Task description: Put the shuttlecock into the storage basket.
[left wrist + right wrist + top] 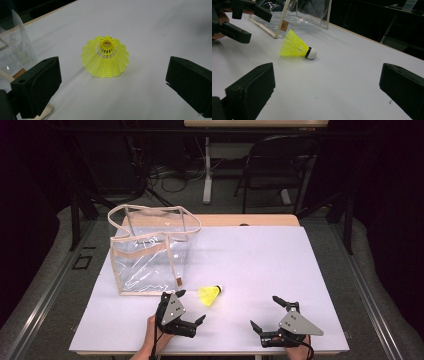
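Both tongs wide apart, empty; yellow shuttlecock [210, 294] just ahead of left tongs [192, 308], btwn jaws.

A white table [260, 265] with a wooden far edge fills the middle of the high view. A clear plastic bag [150, 252] stands at its upper left, and a yellow shuttlecock [210, 294] lies on its side just below the bag's right corner.
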The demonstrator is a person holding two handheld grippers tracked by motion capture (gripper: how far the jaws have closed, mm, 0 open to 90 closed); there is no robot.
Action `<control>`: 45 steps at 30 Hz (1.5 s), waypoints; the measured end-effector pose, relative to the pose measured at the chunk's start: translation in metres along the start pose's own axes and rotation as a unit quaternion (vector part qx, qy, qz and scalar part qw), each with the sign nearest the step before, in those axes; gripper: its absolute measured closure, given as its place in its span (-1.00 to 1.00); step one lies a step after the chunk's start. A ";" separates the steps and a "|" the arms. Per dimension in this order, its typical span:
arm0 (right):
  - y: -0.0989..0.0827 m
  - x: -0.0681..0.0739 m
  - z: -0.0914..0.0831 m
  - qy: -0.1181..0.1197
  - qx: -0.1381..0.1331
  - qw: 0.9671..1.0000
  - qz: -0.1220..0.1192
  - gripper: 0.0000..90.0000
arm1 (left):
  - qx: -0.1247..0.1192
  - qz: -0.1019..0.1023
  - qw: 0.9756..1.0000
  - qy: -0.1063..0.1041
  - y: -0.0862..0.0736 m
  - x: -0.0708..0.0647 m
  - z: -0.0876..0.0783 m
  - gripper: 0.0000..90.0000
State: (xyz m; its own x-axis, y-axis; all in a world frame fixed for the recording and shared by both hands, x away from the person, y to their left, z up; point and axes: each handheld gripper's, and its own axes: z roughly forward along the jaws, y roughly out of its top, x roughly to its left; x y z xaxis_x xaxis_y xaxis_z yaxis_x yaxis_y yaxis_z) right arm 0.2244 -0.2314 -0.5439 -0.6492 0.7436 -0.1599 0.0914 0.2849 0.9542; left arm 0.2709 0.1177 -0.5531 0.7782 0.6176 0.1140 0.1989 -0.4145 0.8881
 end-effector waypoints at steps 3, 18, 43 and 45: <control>0.000 0.000 -0.001 -0.001 -0.001 1.000 0.000 -1.00 | 0.003 -0.001 1.000 0.000 0.001 0.000 0.003 -0.99; 0.000 0.000 0.000 -0.001 0.000 1.000 -0.001 -1.00 | 0.029 0.003 1.000 0.000 0.006 -0.011 0.024 -0.46; 0.000 0.001 0.000 -0.002 0.007 1.000 -0.005 -1.00 | 0.063 -0.060 0.996 0.016 0.013 -0.019 0.043 0.42; 0.000 0.001 0.001 -0.002 0.007 1.000 -0.004 -1.00 | 0.061 -0.064 0.996 0.017 0.014 -0.019 0.044 0.50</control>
State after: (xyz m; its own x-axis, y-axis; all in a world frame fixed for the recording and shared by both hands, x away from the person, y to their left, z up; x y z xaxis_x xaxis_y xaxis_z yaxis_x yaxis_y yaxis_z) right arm 0.2242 -0.2303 -0.5442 -0.6467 0.7437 -0.1695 0.0961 0.2998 0.9492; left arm 0.2852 0.0705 -0.5629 0.7218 0.6918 0.0204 0.3675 -0.4081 0.8357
